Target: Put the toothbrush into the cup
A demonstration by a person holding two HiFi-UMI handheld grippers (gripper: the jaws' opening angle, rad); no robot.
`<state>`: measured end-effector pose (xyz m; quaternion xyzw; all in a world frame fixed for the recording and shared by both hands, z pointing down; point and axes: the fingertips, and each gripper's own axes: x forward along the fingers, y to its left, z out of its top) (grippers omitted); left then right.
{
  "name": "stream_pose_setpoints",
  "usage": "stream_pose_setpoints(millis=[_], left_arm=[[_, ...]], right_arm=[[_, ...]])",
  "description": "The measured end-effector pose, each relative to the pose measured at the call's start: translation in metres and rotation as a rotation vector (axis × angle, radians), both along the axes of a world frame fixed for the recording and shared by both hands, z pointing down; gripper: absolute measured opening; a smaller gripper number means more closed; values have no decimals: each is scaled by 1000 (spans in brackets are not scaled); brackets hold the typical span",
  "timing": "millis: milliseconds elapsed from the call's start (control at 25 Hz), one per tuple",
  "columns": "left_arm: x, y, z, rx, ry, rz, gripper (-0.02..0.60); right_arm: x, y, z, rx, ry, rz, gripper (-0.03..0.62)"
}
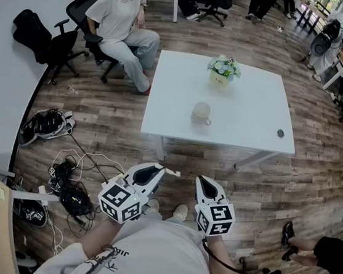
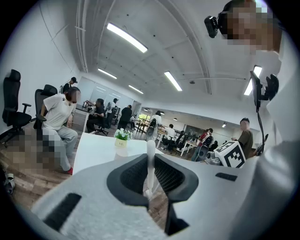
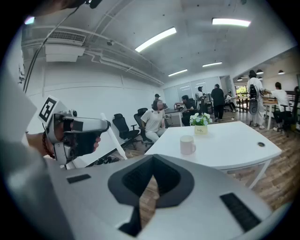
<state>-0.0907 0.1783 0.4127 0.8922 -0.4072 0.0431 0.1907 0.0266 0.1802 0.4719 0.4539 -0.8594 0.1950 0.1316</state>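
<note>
A cream cup [image 1: 202, 112] stands near the middle of the white table [image 1: 256, 106], well ahead of both grippers. My left gripper [image 1: 158, 170] is held low in front of the person's body, shut on a thin white toothbrush [image 2: 150, 166]. The toothbrush rises upright between its jaws, and its tip [image 1: 172, 173] pokes out to the right in the head view. My right gripper [image 1: 204, 182] hovers beside it with its jaws closed together and nothing in them. In the right gripper view the cup [image 3: 187, 145] sits at the table's near side, and the left gripper [image 3: 77, 131] shows at the left.
A small pot of flowers [image 1: 223, 70] stands behind the cup, and a small dark disc [image 1: 280, 133] lies near the table's right front corner. A seated person [image 1: 120, 24] and office chairs are at the far left. Cables and gear [image 1: 66, 185] litter the wooden floor at the left.
</note>
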Motion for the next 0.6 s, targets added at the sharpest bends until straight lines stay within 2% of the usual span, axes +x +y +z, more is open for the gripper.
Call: stream_pose_setpoints(millis=[360, 600], left_arm=[[1, 5, -1, 3, 6, 5, 55], [-2, 5, -1, -2, 14, 6, 55]], right_arm=[[0, 6, 1, -1, 0, 5, 18], [0, 2, -5, 23, -44, 32, 20]])
